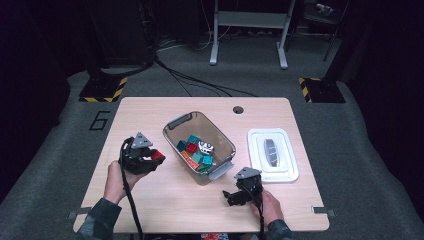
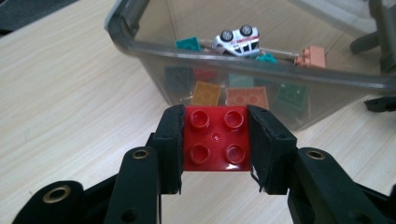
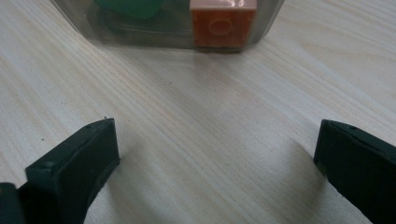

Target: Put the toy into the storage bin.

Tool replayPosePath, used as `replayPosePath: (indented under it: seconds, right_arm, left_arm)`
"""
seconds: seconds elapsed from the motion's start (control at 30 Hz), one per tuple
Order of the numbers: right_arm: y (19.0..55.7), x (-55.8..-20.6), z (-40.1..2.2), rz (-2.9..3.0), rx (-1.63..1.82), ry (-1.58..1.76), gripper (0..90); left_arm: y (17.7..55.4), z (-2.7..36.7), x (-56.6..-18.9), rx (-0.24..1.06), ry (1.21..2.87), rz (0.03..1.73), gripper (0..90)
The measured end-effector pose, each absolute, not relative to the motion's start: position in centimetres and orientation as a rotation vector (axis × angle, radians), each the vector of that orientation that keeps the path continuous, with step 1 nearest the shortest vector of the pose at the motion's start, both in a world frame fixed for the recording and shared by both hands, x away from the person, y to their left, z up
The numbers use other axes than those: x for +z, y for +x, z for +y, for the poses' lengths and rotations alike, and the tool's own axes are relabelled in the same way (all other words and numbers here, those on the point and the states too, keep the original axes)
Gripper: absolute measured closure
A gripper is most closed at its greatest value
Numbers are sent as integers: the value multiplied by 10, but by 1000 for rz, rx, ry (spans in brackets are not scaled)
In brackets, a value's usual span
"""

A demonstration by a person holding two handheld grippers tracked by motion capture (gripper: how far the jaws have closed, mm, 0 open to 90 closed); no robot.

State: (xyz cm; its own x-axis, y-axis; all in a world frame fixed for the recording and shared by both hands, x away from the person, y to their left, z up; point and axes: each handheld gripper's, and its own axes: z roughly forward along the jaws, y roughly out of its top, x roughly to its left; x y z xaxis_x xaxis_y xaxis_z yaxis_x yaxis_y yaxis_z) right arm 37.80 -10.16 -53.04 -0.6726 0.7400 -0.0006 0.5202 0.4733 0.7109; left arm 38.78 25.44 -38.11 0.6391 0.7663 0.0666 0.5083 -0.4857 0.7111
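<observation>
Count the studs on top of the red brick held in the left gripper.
4. The red brick, clamped by the left gripper, shows two studs on its far row and two on its near row; none appear hidden.

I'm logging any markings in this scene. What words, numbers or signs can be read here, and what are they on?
"6": a large dark numeral on the grey floor, left of the table.
Red stripe markings on the white toy car in the clear bin: too small and blurred to read.
Red brick in the left tongs: no lettering visible.
</observation>
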Motion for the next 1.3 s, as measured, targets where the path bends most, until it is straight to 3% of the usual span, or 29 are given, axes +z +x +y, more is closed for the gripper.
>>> replayPosePath:
  seconds: [0.6,1.3]
  right_arm:
    - [378,-530,-102,2423,1004,1056,0]
    - [378,-530,-103,2425,1002,1056,0]
  left_arm:
    - [410,222,-344,531,2160,904,593]
    - [429,183,-362,406,2245,862,591]
